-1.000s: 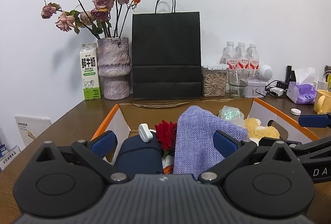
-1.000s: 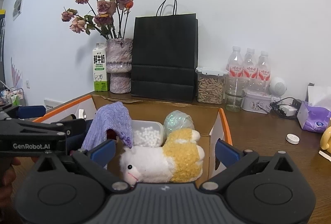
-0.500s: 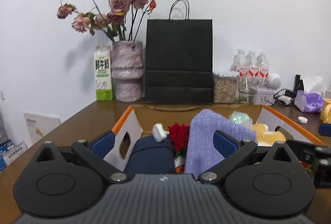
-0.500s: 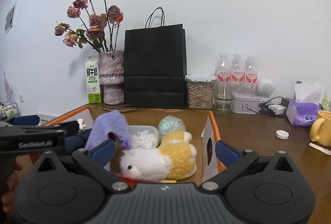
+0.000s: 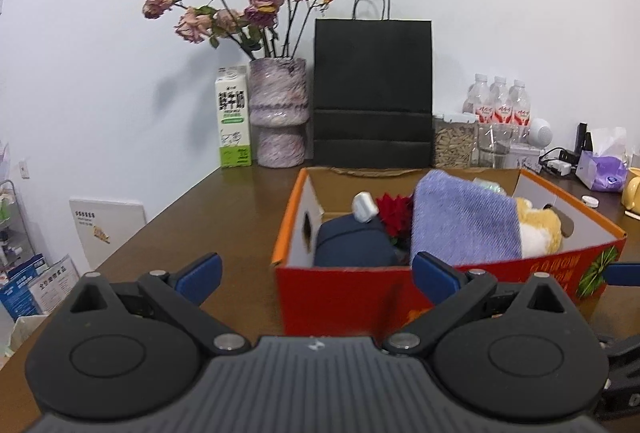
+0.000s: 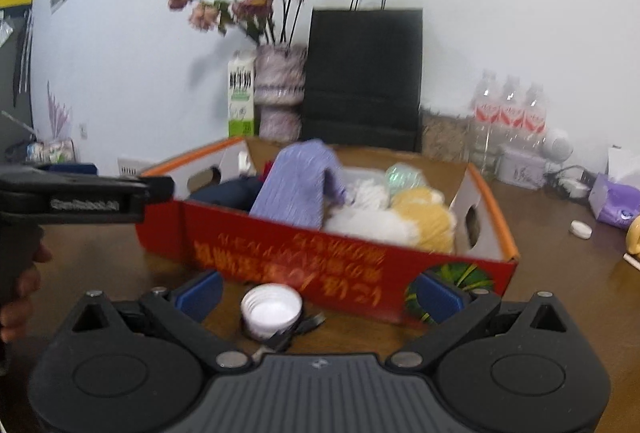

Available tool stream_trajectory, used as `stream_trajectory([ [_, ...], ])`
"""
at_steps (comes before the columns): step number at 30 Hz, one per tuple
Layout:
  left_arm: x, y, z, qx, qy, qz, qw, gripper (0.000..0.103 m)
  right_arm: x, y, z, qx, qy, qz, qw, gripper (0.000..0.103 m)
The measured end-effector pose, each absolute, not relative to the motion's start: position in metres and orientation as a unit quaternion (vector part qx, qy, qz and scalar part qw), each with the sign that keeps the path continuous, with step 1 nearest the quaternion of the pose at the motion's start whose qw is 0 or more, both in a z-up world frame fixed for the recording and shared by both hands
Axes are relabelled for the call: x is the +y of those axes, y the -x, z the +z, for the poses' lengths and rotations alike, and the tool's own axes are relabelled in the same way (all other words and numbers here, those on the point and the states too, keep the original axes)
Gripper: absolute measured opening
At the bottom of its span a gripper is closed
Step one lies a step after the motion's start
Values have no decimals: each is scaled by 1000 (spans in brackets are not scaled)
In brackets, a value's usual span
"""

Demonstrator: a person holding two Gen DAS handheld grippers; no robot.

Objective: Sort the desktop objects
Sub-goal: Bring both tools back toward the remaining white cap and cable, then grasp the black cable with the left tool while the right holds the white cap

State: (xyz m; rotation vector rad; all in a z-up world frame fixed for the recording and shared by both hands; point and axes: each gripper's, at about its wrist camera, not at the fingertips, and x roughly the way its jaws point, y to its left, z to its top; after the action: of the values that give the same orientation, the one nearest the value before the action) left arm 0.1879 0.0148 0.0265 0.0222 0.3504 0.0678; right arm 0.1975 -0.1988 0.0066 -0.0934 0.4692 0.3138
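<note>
A red cardboard box with an orange rim (image 5: 344,297) (image 6: 280,253) stands on the brown table. It holds a purple cloth (image 5: 460,221) (image 6: 296,185), a navy pouch (image 5: 352,245), a red flower (image 5: 394,211), a small white device (image 5: 365,207) and a yellow-white plush toy (image 5: 538,229) (image 6: 404,221). My left gripper (image 5: 316,273) is open and empty, in front of the box's near left corner. My right gripper (image 6: 318,291) is open and empty, in front of the box, above a white cap (image 6: 271,309) on the table. The left gripper also shows in the right wrist view (image 6: 84,195).
At the back stand a black paper bag (image 5: 372,93), a vase of dried roses (image 5: 278,113), a milk carton (image 5: 233,117), a seed jar (image 5: 454,141), water bottles (image 5: 498,105) and a purple tissue pack (image 5: 602,169). A small white cap (image 6: 581,229) lies right of the box.
Both grippers have pulled back and away from the box; its red front wall now shows. The white cap on the table has come into the right wrist view.
</note>
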Motion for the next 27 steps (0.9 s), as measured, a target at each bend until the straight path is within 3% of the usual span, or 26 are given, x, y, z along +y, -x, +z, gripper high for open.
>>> stream_trajectory([
  [7, 37, -172, 21, 193, 1, 44, 980, 103, -171, -211, -3, 274, 67, 172, 944, 84],
  [11, 46, -166, 16, 202, 4, 44, 978, 103, -162, -219, -7, 289, 72, 170, 939, 59],
  [13, 48, -165, 15, 204, 6, 44, 978, 103, -161, -223, -9, 298, 69, 167, 937, 57],
  [17, 51, -163, 13, 205, 9, 43, 978, 103, -159, -224, -11, 300, 79, 161, 937, 40],
  [27, 48, -158, 13, 210, 11, 36, 977, 103, -162, -214, 0, 286, 72, 174, 940, 39],
])
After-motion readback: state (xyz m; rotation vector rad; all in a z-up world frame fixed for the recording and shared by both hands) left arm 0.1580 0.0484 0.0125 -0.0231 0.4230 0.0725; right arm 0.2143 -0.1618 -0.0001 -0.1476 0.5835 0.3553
